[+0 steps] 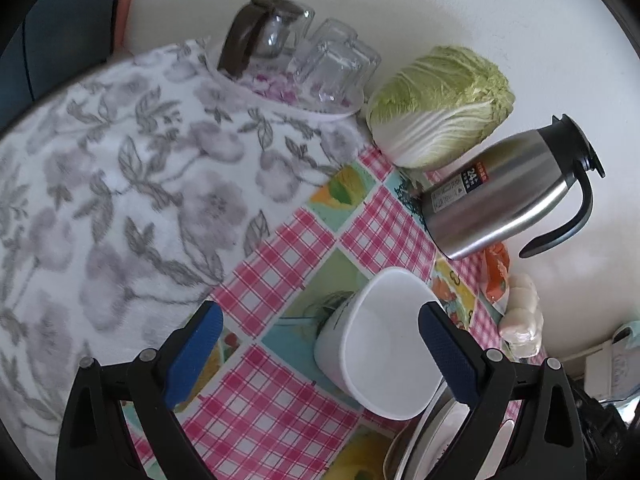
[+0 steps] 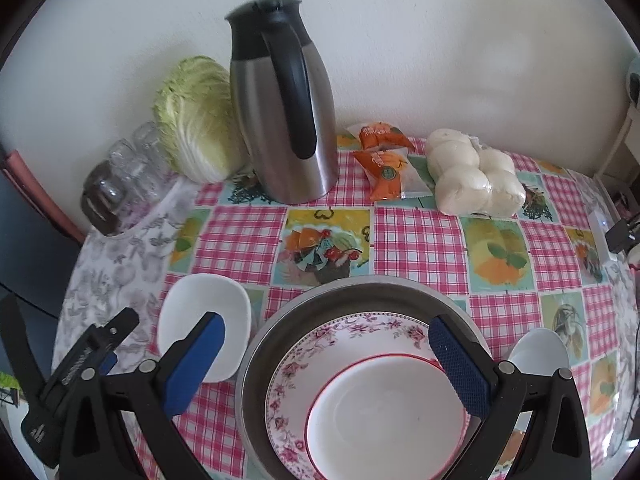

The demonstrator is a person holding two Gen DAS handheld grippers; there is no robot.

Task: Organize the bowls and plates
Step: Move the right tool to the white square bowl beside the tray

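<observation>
Steel thermos jug (image 1: pixel 500 192): sticker on body, large "24" legible in left wrist view; red strip above it and small print beside it too blurred to read. Same jug in right wrist view turned handle-forward, sticker hidden. Orange snack packets (image 2: pixel 386 160) by wall: printed lettering and round green seal, unreadable. Left gripper (image 2: pixel 92 364) body at frame edge of right wrist view: small white marking, not legible. No other readable text on tablecloth (image 2: pixel 416 236) or dishes.
</observation>
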